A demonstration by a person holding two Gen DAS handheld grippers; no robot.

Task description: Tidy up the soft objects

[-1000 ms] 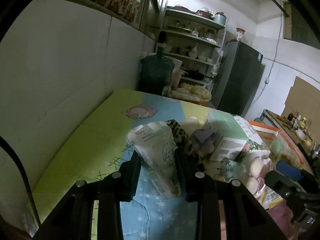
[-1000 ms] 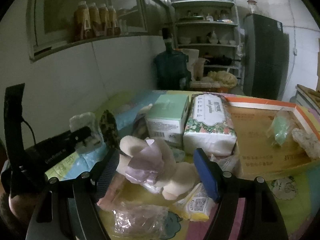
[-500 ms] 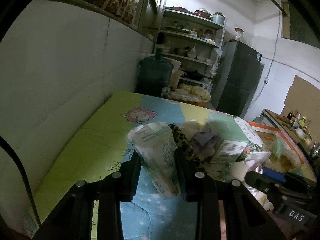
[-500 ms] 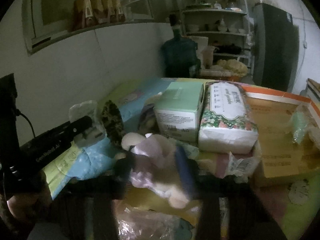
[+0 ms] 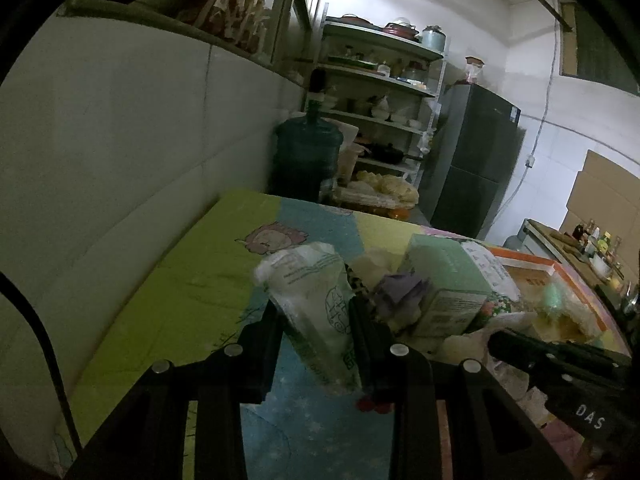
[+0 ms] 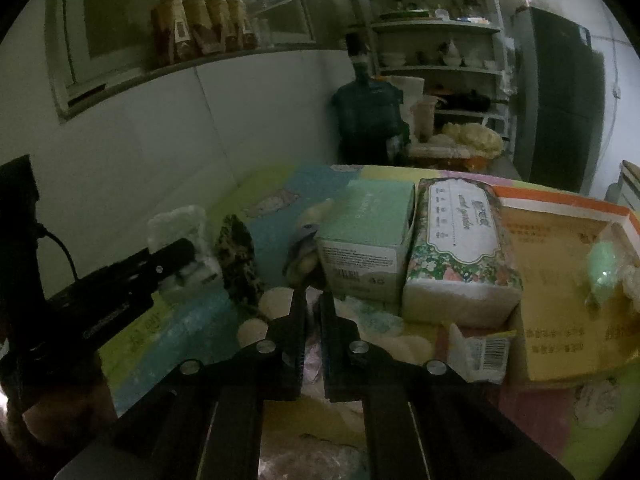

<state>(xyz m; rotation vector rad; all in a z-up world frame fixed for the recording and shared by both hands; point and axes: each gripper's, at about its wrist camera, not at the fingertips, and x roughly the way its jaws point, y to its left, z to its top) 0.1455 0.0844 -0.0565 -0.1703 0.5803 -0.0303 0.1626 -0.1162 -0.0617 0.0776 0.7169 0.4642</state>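
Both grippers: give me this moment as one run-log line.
left gripper: shut on cotton pad pack, held above table | right gripper: shut on plush toy | tissue pack: beside green box

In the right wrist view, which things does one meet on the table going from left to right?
Left gripper with white packet → leopard-print cloth → mint green box → floral tissue pack → cardboard tray → green pouch.
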